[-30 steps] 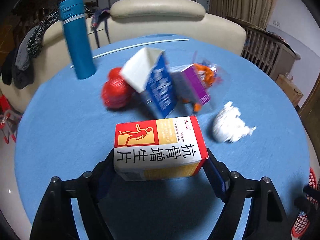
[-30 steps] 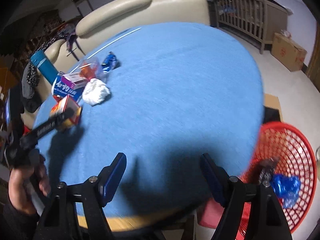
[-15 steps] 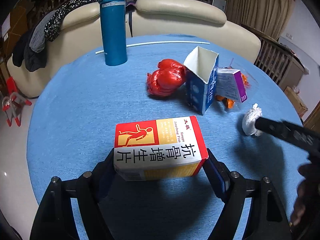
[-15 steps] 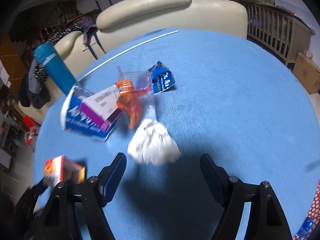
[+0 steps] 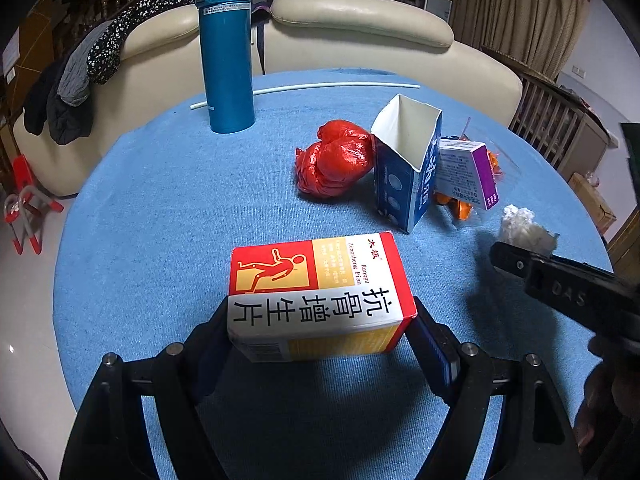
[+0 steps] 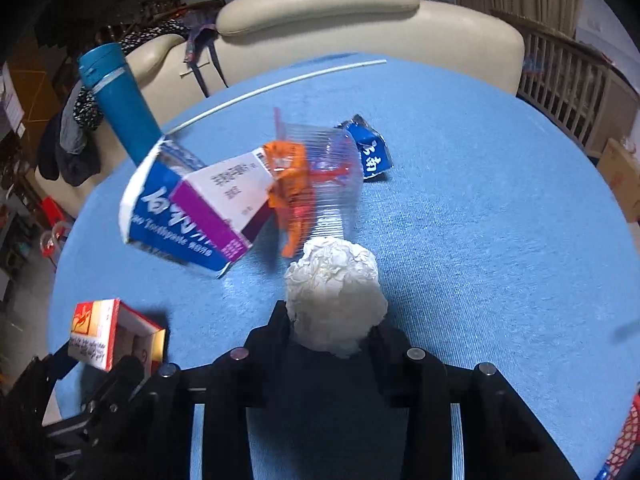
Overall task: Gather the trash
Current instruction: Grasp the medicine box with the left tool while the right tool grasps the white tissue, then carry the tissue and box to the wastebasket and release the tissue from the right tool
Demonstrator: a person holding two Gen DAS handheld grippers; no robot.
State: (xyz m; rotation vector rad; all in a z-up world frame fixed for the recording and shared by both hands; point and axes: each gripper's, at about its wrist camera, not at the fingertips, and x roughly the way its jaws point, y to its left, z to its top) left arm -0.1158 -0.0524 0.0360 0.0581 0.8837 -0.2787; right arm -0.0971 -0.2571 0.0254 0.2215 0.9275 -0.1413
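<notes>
My left gripper is shut on a red, yellow and white medicine box above the blue table; the box also shows in the right wrist view. My right gripper is shut on a crumpled white paper ball, which also shows in the left wrist view. Beyond it lie an open blue toothpaste carton, a purple and white box, a clear plastic cup with orange scraps and a blue wrapper. A red plastic bag lies beside the carton.
A tall teal flask stands at the back left of the round blue table. A white rod lies along the far edge. A cream sofa stands behind. A red basket's rim shows low right.
My right gripper has moved forward to the paper ball and shut on it. My left gripper still holds the medicine box and has turned a little to the left.
</notes>
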